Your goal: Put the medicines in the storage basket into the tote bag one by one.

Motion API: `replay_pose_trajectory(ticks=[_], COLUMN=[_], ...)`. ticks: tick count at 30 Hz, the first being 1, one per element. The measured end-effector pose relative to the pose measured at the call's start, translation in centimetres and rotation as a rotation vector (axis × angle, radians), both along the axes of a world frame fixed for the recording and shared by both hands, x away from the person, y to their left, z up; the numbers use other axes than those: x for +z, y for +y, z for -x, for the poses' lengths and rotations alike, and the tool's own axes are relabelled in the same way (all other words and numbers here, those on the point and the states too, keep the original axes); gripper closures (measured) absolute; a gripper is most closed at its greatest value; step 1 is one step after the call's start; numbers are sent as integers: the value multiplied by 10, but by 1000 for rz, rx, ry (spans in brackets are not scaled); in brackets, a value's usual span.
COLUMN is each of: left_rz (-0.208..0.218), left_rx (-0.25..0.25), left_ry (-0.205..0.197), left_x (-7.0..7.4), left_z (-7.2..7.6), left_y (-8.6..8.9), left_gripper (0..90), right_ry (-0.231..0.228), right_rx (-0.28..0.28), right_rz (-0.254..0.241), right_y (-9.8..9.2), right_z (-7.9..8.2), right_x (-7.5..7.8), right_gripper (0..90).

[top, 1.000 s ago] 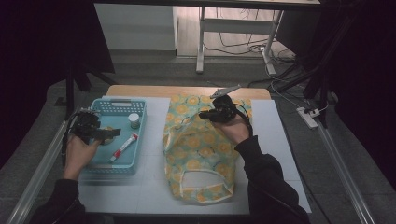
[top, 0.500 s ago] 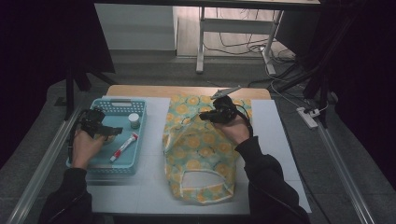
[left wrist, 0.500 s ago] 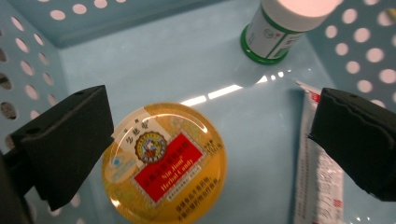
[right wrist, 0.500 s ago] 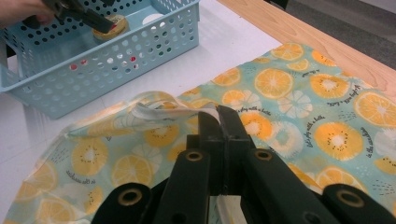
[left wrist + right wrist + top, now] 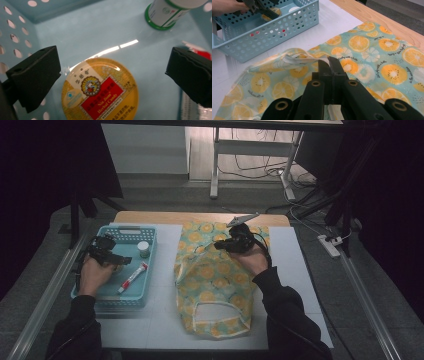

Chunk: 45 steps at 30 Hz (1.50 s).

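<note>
High view: two hand-held grippers over the desk (image 5: 160,330). Left hand-held gripper (image 5: 121,261) sits inside the blue basket (image 5: 150,237); right hand-held gripper (image 5: 220,245) is on the orange-print tote bag (image 5: 215,285), near its far end. The bag lies flat, long axis running away from the person, handle loop at the near end. Basket count from here: one white bottle (image 5: 143,249), one red-and-white tube (image 5: 132,276).

Left gripper view: jaws spread wide, nothing between them yet. One round yellow herbal candy tin (image 5: 100,90) lies flat on the basket floor directly ahead, centred between the jaws and just below them. The green-capped bottle (image 5: 170,12) is farther ahead to the right, the tube (image 5: 197,53) behind the right jaw. Left hand is clearly the nearer one to the tin.

Right gripper view: jaws closed tight, apparently pinching the bag's (image 5: 387,57) white-trimmed opening edge (image 5: 304,58). Likely holding the mouth for the tin.
</note>
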<state>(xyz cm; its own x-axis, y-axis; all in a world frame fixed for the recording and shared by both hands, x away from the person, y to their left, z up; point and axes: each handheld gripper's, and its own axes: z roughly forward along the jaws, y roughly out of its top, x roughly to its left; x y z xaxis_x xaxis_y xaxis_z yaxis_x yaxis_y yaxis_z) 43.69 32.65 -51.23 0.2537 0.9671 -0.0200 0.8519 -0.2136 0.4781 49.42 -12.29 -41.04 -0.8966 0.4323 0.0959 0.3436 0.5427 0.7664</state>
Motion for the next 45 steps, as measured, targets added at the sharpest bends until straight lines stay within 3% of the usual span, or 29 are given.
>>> replay_pose_trajectory(ticks=[5,8,10,12,16,21,24,27,31,37,45], left_rz=[-28,-24,5,4,76,-1,-52,-78,-44,64,82], left_rx=[-16,-28,-30,-26,-23,1,13,9,7,23,-45], left_ry=[24,40,53,51,57,45,44,80,111,124,193], left_x=[-1,-2,-4,-4,-1,-2,-4,-7,-9,-6,-4], left_z=[1,2,2,3,4,4,0,-3,-5,-1,6], left_y=[-3,-5,-5,-5,-1,-3,-8,-9,-8,-2,-2], left_gripper=[0,1,7,5,13,64,39,36,36,77,74], right_ry=[2,2,1,2,3,5,4,2,3,6,6], right_rx=[0,2,5,6,6,9,14,17,16,16,18], right_rz=[-2,-3,-4,-4,-4,-4,-4,-7,-12,-15,-18], right_y=[-1,0,0,1,1,1,2,1,-2,-2,-1], right_z=[0,0,0,0,1,1,1,2,1,1,1], right_x=[0,-1,-1,-2,-2,-3,-3,-3,-4,-5,-4], right_gripper=[900,900,900,900,900,900,900,900,900,900,900])
